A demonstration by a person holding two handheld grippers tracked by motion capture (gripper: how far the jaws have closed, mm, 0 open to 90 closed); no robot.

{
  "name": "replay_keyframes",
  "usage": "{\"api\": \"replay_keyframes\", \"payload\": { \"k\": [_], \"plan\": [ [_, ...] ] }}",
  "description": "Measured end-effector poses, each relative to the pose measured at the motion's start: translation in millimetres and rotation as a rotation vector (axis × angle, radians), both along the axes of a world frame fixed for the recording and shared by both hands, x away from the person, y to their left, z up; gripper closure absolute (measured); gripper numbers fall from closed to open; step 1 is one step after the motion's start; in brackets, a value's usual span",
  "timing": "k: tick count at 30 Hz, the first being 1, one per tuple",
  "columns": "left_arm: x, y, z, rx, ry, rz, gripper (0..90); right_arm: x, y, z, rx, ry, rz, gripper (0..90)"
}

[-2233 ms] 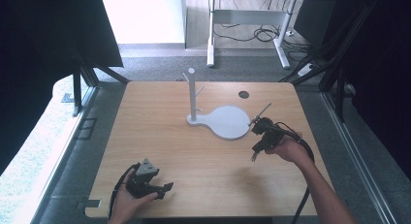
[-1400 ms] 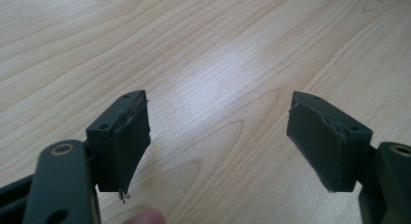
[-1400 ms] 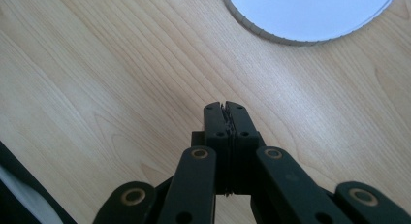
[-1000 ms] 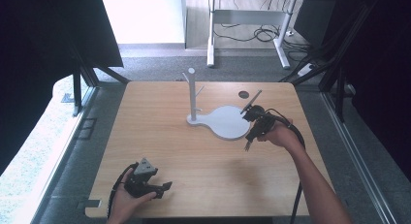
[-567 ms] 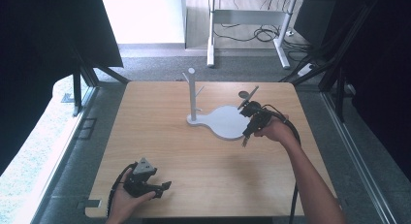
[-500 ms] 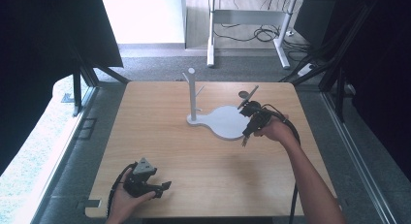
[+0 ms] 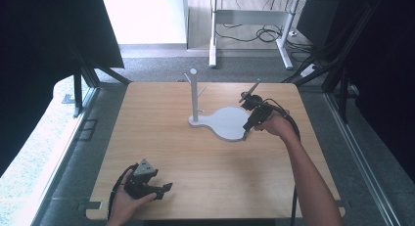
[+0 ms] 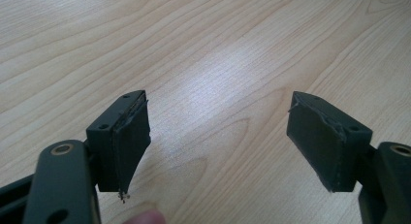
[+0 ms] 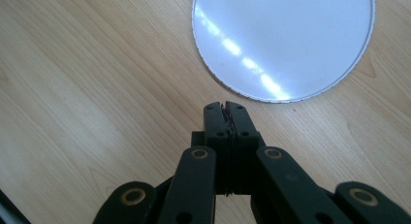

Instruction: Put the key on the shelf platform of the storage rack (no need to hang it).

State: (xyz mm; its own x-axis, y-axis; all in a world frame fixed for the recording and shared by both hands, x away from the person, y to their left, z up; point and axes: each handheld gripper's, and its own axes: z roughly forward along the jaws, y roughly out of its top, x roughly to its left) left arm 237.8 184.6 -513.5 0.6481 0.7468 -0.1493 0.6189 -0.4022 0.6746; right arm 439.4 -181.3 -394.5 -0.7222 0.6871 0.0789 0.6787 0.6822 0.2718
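A white stand rests mid-table in the high view: a flat round base plate (image 7: 227, 123) with an upright post (image 7: 194, 94) that carries short pegs. My right gripper (image 7: 247, 132) is held just above the plate's right edge, pointing down and toward the person. In the right gripper view its jaws (image 9: 225, 108) are shut with nothing between them, over bare wood just short of the plate's rim (image 9: 283, 40). Near the table's front left edge, my left gripper (image 7: 164, 190) lies low in the person's hand. Its fingers (image 8: 128, 136) stand wide apart over bare wood.
The wooden table (image 7: 161, 133) has wide bare room between the two grippers. Black frame struts (image 7: 80, 89) stand at the left and right sides. Beyond the far edge are white desk legs (image 7: 213, 35) and cables on the floor.
The right gripper has moved left and away from the person, from the wood right of the plate to the plate's right edge. The left gripper has stayed in place.
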Motion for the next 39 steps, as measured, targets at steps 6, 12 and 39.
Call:
{"api": "replay_keyframes", "payload": {
  "k": [6, 12, 39],
  "plan": [
    [0.3, -0.9, -0.8, 0.000, 0.001, -0.001, 23.8, 8.7, 1.9, -5.0, -0.020, 0.015, -0.006, 90.0],
    [0.3, -0.1, -0.6, -0.001, 0.001, 0.003, 23.8, 16.4, -0.1, -5.6, -0.017, 0.017, -0.017, 90.0],
    [0.7, 1.6, -0.8, -0.009, 0.002, 0.006, 23.9, 46.0, 15.4, -13.3, -0.008, 0.006, -0.048, 89.9]
  ]
}}
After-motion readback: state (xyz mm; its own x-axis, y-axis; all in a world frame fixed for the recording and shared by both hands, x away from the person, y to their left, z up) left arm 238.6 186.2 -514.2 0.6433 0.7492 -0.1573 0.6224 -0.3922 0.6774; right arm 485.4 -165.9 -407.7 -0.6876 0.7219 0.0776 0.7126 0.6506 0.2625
